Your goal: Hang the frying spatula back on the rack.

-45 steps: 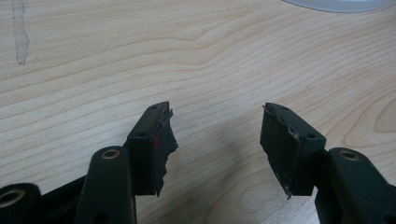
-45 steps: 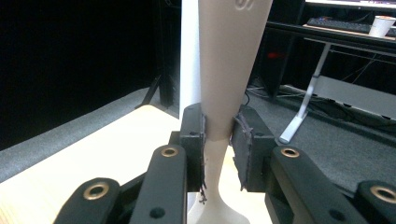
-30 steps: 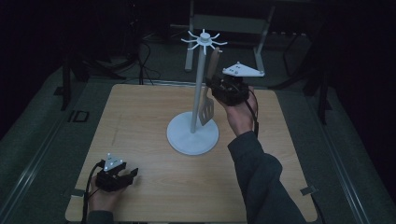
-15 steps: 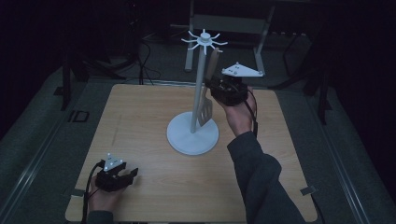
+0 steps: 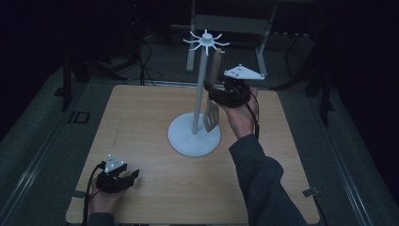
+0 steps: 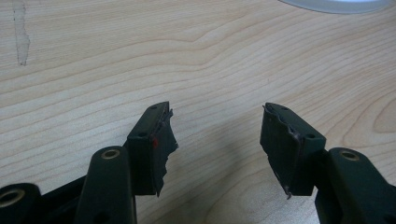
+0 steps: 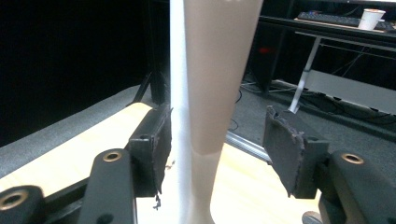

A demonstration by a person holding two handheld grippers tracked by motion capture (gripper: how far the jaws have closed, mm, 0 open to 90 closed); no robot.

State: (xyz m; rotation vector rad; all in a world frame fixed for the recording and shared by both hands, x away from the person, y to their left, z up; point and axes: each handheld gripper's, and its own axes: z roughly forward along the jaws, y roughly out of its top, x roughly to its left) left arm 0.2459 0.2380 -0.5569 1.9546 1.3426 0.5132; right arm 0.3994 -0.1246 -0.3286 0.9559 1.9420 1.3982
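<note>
Now the right tool (image 5: 217, 90), just right of centre in the high view, has its jaws spread apart with the spatula (image 5: 212, 101) standing between them, not pinched; its own view shows a clear gap on the right of the pale handle (image 7: 217, 79) and the left pad close beside it, contact hard to judge. Compared with a second ago, the hand (image 5: 241, 115) and the tool sit in almost the same spot by the post, so little has shifted. The spatula hangs upright beside the white stand (image 5: 200, 94), its top near the spoked hooks, its blade just above the round base. My reading is that it has been hung and let go. At lower left, the left tool (image 5: 123, 180) rests open and empty on the bench (image 5: 141, 122).
</note>
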